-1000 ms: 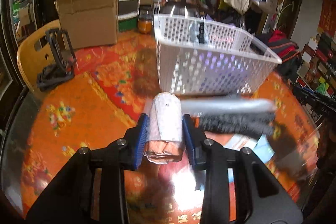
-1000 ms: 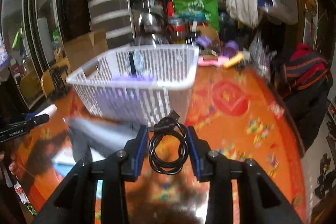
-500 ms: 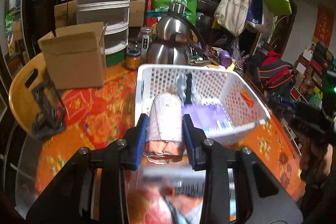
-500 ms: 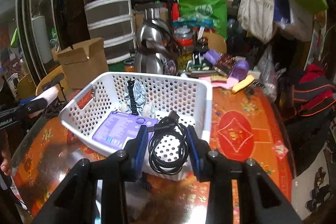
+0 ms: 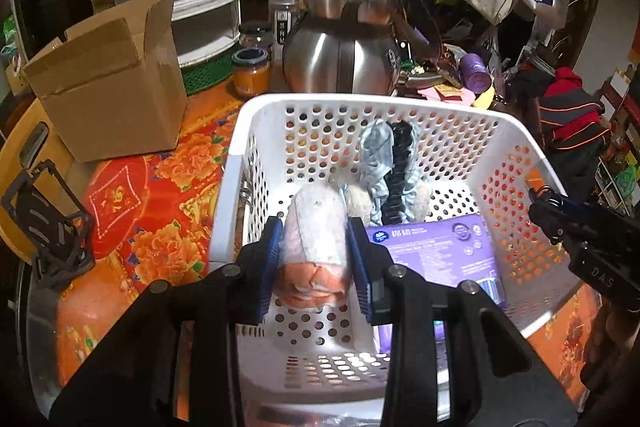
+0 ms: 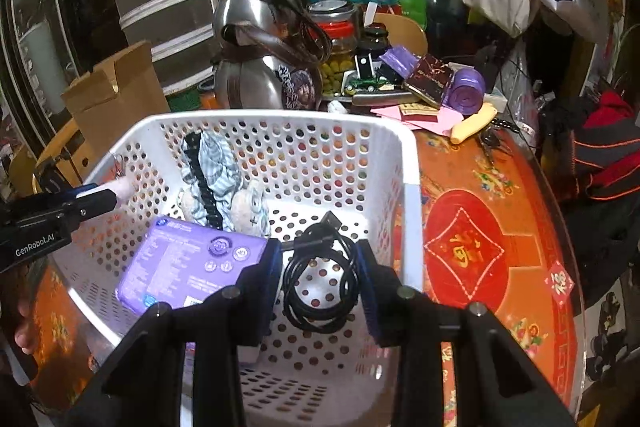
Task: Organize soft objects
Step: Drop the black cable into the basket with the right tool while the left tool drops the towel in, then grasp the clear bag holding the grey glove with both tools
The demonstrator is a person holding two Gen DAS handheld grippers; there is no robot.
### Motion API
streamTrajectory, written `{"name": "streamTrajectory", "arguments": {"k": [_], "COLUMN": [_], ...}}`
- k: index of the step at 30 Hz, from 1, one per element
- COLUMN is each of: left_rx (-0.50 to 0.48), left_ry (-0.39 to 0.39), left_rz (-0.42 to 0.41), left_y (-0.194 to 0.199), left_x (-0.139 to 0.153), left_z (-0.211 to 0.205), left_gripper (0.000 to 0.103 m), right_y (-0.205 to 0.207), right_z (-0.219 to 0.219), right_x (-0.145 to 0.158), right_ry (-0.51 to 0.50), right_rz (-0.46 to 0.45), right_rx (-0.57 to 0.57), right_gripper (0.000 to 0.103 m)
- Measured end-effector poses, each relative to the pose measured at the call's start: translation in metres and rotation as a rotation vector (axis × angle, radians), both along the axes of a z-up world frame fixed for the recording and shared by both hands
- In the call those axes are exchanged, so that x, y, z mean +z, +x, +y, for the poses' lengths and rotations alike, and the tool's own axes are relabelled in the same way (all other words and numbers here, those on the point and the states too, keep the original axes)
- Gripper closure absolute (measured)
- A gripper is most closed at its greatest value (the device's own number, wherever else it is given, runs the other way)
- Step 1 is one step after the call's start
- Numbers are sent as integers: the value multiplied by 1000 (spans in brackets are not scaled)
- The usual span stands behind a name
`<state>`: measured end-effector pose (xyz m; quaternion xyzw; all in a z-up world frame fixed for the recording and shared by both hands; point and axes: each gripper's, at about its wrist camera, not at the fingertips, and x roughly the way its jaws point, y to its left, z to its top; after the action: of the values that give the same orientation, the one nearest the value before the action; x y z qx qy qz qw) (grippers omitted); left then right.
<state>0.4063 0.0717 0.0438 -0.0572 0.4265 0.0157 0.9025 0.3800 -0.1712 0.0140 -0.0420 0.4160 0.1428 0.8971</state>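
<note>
- Above the white perforated basket (image 5: pixel 256 131), which we take as our landmark, the left gripper (image 5: pixel 315 255) has its blue pads clamped on a rolled cloth (image 5: pixel 314 243), pale with small dots on the outside and orange at the near end.
- We see this roll held over the near left part of the basket's floor, apart from the things lying there.
- Also above the basket, towards its right wall, the right gripper (image 6: pixel 320 271) is closed on a coiled black cable (image 6: pixel 320 279); the coil stands between the pads with its plug end pointing towards the basket's far wall.
- Inside the basket (image 6: pixel 408 195), a purple flat packet (image 6: pixel 188 263) lies on the floor; in the left wrist view the same packet (image 5: pixel 436 247) sits against the right side of the floor.
- Against the basket's far wall we find a grey-blue bundle of fabric (image 5: pixel 378 163) with a black ribbed strap across it, and small plush pieces at its foot.
- Behind the basket stands a steel kettle (image 5: pixel 344 43); to the left of the basket, a cardboard box (image 5: pixel 108 87) sits with its flaps open.
- Under the basket lies an orange and red tablecloth (image 6: pixel 480 251) with flower prints.
- To the basket's right in the left wrist view, the other gripper's black body shows at the frame edge.
</note>
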Motion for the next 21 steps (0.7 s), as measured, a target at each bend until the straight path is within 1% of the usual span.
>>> {"name": "streamTrajectory", "arguments": {"k": [2,4,6,9,10,11,12,13,14,16,18,21], "left_rx": [0,1,0,1,2,-1,-3,-3,-1,0,8,12], "left_ry": [1,23,32,25,28,30,30,29,25,10,2,-15], "left_rz": [7,11,4,1,-2,-2,-4,-6,-8,-20,-39,-77], "left_y": [4,6,5,4,3,3,2,0,-1,-6,-14,-29], "left_x": [-9,-16,-18,-19,-20,-20,-20,-19,-19,-17,-13,-5], "left_z": [0,-3,-4,-6,-6,-7,-8,-7,-7,-4,-2,4], "left_gripper": [72,72,72,72,72,71,69,64,61,47,42,31], "right_y": [1,2,3,2,2,1,-1,-3,-6,-10,-16,-29], "right_z": [3,6,8,11,11,12,12,11,10,8,6,1], "right_x": [-1,-2,-3,-3,-3,-3,-2,0,2,6,11,16], "right_ry": [-18,-23,-22,-28,-31,-30,-26,-23,-16,-11,-2,8], "right_rz": [-7,-5,-2,1,3,0,-9,-20,-34,-50,-65,-88], "right_rx": [6,8,17,19,22,24,24,21,20,15,12,4], "right_gripper": [67,67,67,66,65,61,56,44,37,33,33,30]}}
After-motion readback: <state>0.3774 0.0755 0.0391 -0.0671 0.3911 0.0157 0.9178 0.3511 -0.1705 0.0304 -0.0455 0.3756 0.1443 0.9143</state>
